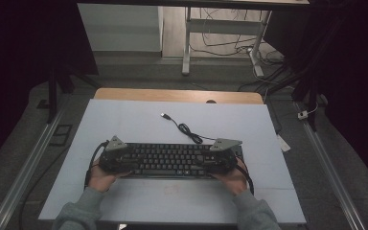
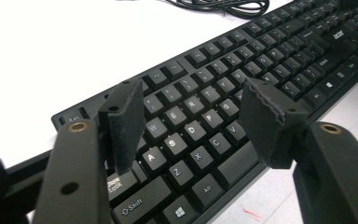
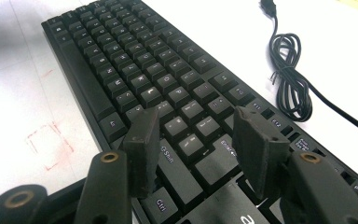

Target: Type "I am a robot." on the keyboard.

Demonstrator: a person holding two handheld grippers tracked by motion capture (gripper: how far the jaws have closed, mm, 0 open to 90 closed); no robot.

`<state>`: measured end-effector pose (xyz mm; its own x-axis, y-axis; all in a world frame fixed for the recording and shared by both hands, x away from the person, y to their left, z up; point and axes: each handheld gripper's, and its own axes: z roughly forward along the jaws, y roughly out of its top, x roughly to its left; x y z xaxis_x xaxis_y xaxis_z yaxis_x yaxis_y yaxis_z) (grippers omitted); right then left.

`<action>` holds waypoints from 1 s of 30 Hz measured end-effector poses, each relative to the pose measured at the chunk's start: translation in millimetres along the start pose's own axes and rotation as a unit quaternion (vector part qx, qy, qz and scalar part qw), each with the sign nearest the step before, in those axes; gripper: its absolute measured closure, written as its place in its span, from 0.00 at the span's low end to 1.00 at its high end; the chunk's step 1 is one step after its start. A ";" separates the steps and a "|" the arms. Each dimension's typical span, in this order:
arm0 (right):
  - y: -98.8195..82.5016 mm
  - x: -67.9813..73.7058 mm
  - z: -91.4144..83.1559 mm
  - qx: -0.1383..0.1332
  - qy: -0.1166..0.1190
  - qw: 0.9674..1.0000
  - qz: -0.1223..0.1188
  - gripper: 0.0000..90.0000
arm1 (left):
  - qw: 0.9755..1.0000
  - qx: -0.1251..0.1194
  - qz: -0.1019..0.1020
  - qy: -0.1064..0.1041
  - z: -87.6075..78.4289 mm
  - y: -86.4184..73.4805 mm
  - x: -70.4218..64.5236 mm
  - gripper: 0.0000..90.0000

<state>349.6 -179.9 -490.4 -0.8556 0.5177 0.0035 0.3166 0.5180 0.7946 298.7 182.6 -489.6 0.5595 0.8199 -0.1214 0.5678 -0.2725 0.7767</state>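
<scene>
A black keyboard (image 1: 170,160) lies flat on the pale mat (image 1: 134,120) near the front edge. Its black cable (image 1: 187,128) coils behind it and ends in a loose USB plug (image 1: 164,115). My left gripper (image 1: 130,164) hovers over the keyboard's left end. In the left gripper view its jaws (image 2: 193,126) stand apart above the letter keys (image 2: 186,135), touching nothing. My right gripper (image 1: 207,164) sits over the right end. It is open (image 3: 198,149) above the Shift and Enter keys, with the keyboard (image 3: 135,70) stretching away and the coiled cable (image 3: 289,79) to the side.
The mat covers a wooden table whose far edge (image 1: 177,95) shows at the back. A faint red square (image 3: 51,137) is drawn on the mat in front of the keyboard. Beyond the table stand a desk frame (image 1: 187,43) and floor cables (image 1: 230,43).
</scene>
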 end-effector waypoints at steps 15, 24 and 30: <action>-0.1 0.0 0.6 0.003 -0.002 1.000 0.000 0.57 | 1.000 0.009 0.005 0.018 1.2 -1.3 4.4 0.63; -0.1 0.0 0.5 0.003 -0.003 1.000 0.000 0.57 | 0.999 0.045 0.011 0.028 7.5 -6.4 11.8 0.98; -0.2 -0.1 0.9 0.004 -0.003 1.000 -0.001 0.57 | 0.997 0.071 0.022 0.034 15.2 -9.1 11.3 0.98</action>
<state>349.9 -179.4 -491.1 -0.8536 0.5209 -0.0012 0.3189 0.5244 0.7895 308.9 186.7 -507.4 0.5469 0.8361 -0.0436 0.6255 -0.3735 0.6851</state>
